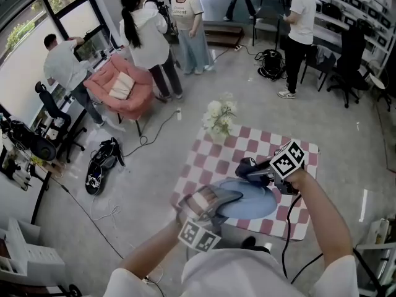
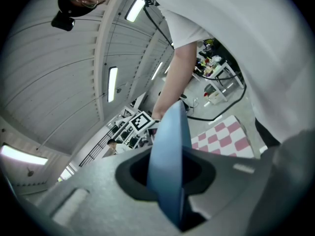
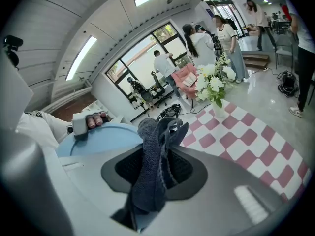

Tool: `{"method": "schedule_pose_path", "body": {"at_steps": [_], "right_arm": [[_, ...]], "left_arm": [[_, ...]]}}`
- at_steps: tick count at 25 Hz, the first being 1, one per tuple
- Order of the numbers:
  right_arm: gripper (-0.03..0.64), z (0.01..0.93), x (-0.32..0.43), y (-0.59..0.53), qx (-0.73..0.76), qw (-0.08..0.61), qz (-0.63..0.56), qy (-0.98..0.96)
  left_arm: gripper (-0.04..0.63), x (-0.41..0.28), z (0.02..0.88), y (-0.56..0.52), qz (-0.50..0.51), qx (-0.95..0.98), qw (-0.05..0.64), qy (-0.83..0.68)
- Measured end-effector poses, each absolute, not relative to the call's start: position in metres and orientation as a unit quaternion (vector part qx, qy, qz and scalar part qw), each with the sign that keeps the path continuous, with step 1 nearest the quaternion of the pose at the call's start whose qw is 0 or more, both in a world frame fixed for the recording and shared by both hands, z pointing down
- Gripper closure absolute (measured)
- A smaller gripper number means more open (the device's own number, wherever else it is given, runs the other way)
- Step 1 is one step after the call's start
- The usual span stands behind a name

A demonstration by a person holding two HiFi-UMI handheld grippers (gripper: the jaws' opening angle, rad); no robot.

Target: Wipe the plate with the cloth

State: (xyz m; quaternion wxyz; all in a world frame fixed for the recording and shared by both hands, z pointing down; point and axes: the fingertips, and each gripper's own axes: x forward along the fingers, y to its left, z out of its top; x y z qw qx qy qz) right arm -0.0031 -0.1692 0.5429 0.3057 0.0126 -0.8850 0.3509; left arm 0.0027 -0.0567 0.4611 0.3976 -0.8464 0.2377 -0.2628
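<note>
A light blue plate (image 1: 249,198) is held above the checked table, gripped at its left rim by my left gripper (image 1: 216,200). Seen edge-on in the left gripper view, the plate (image 2: 170,161) stands between the shut jaws. My right gripper (image 1: 252,171) is shut on a dark grey cloth (image 1: 246,166) at the plate's far edge. In the right gripper view the cloth (image 3: 155,166) bunches up between the jaws, and the plate (image 3: 101,137) lies just behind it on the left.
A small table with a pink and white checked cover (image 1: 213,159) stands below the plate. A vase of white flowers (image 1: 219,119) sits at its far left corner. Several people (image 1: 148,36) stand further back near a pink armchair (image 1: 120,88).
</note>
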Motion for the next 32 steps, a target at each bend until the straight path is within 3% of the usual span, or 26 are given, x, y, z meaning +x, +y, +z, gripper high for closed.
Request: {"method": "schedule_pose_path", "body": {"at_steps": [32], "right_arm": [[0.502, 0.494, 0.004, -0.168, 0.052, 0.233, 0.332, -0.913]], "left_arm": [[0.525, -0.066, 0.482, -0.11, -0.304, -0.842, 0.296, 0.334]]}}
